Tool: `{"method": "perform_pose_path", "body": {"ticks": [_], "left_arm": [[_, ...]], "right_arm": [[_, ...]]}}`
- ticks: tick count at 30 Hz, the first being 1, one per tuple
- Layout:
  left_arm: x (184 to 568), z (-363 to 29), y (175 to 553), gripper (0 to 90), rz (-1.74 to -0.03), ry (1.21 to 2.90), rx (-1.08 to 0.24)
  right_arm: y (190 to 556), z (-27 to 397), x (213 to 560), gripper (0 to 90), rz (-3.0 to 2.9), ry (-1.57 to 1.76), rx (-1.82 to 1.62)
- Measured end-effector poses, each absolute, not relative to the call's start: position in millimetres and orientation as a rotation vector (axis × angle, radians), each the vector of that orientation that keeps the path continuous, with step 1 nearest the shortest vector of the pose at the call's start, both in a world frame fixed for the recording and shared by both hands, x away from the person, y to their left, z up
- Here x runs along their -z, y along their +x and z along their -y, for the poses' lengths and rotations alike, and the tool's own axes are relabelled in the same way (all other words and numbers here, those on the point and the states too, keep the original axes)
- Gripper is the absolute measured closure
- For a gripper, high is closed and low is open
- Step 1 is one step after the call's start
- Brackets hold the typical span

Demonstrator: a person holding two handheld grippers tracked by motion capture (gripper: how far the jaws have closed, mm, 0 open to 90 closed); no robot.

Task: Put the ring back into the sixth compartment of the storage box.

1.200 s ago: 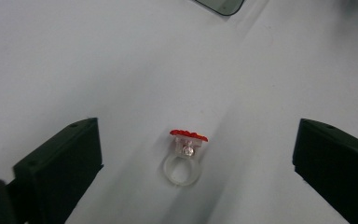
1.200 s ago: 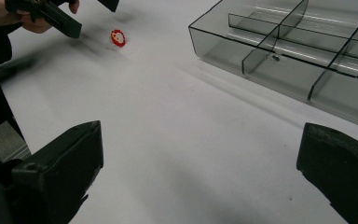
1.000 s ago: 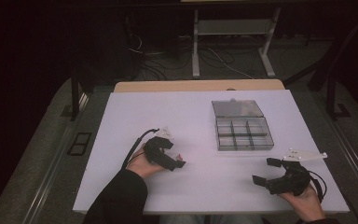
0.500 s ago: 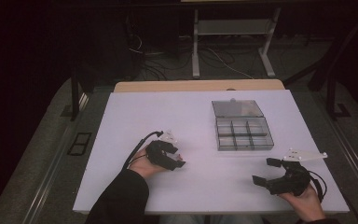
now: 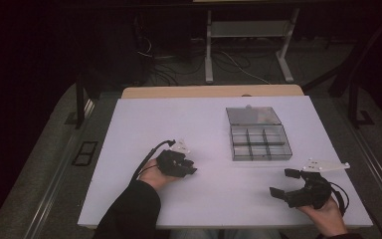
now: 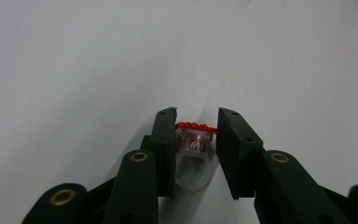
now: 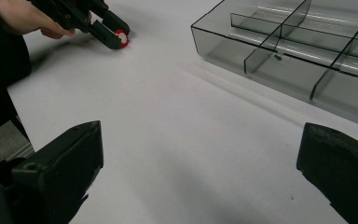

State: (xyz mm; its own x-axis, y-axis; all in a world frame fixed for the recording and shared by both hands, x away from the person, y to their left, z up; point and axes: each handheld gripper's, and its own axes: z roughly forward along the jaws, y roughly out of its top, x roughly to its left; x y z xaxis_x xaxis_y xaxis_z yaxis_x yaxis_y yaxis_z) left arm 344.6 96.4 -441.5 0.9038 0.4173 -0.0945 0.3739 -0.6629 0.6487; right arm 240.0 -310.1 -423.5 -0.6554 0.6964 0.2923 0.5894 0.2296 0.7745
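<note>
White table is topped by a smoky grey box, lid flipped back, placed toward the far right. Right gripper is held near the front edge, jaws wide apart. Left gripper has just been closing and is clamped on a clear ring with a red top, left of the box.
</note>
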Motion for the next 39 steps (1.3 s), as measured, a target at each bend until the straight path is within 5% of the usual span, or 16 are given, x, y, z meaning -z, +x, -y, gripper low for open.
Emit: {"method": "perform_pose_path", "body": {"ticks": [10, 39], "left_arm": [[438, -103, 352, 69.8, -0.623, 2.291, 0.011], [403, -75, 370, 69.9, -0.533, 2.29, -0.042]], "right_arm": [[240, 311, 424, 0.5, -2.37, 1.247, -1.409], [240, 314, 424, 0.5, -2.378, 1.256, -1.394]]}}
